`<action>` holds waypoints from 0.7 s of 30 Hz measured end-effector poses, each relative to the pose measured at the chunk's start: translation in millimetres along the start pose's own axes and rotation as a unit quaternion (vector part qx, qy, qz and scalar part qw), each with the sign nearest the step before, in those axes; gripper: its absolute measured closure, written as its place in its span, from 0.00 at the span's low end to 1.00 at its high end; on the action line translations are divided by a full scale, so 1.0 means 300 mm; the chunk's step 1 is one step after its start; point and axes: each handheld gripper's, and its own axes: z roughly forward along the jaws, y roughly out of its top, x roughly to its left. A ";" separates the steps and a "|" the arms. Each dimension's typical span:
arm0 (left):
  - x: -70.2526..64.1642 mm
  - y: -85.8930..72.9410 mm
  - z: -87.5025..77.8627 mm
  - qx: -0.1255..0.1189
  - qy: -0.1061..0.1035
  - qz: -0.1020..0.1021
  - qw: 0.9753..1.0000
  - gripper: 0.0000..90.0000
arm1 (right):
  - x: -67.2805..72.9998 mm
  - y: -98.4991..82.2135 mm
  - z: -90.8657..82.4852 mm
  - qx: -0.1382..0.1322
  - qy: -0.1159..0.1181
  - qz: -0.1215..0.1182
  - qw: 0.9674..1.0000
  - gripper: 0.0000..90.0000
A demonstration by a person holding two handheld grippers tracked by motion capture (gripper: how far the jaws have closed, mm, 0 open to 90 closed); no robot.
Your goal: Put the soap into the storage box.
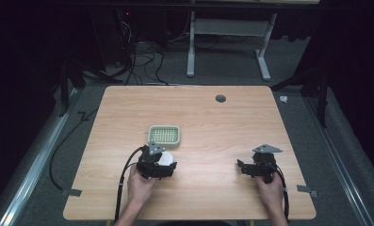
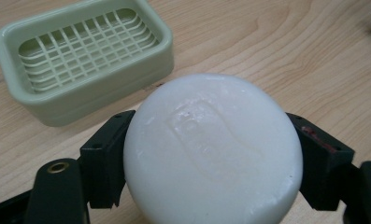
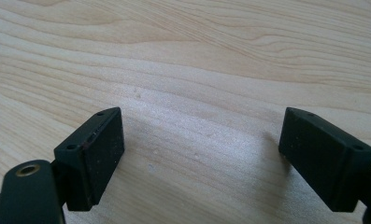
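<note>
Worktop (image 1: 213, 117): light wood-grain surface with rounded corners, seen from above in the high view; a small dark round grommet (image 1: 220, 98) sits near its far edge. Person's forearms enter from the near edge, one hand on each gripper.

Soap dish (image 1: 164, 135): pale green, rectangular, rounded corners, with a grid insert of thin crossing bars. It stands flat on the worktop left of centre, just beyond the left gripper. In the left gripper view the soap dish (image 2: 82, 60) lies up and to the left of the soap, apart from it, with a strip of bare wood between them.

Left gripper (image 1: 162, 160): held in the left hand (image 1: 140, 184), just nearside of the dish. Its jaws are closed onto the soap, one black pad pressed against each side of the bar; jaw gap is as wide as the bar itself. Cable trails back toward the near edge.

Right gripper (image 1: 241, 165): held in the right hand (image 1: 270, 188), well apart from the dish, on the right half of the worktop. In the right gripper view the right gripper (image 3: 202, 144) has its jaws spread wide with bare wood between them; nothing held.

Soap (image 2: 213, 149): white, round, smooth bar with a faint embossed rectangular stamp on its top face. It is clamped between the left gripper's jaws, just above the worktop, near the dish's near right corner; soap (image 1: 166, 157) shows as a white patch in the high view.
</note>
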 end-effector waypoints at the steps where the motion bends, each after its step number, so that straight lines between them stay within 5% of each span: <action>1: 0.003 0.004 -0.003 0.000 0.003 0.002 1.000 0.27 | 0.000 0.000 0.000 0.000 0.000 0.000 1.000 0.17; 21: 0.089 0.069 -0.039 -0.013 0.027 -0.008 1.000 0.27 | 0.000 0.000 0.000 0.000 0.000 -0.001 1.000 0.17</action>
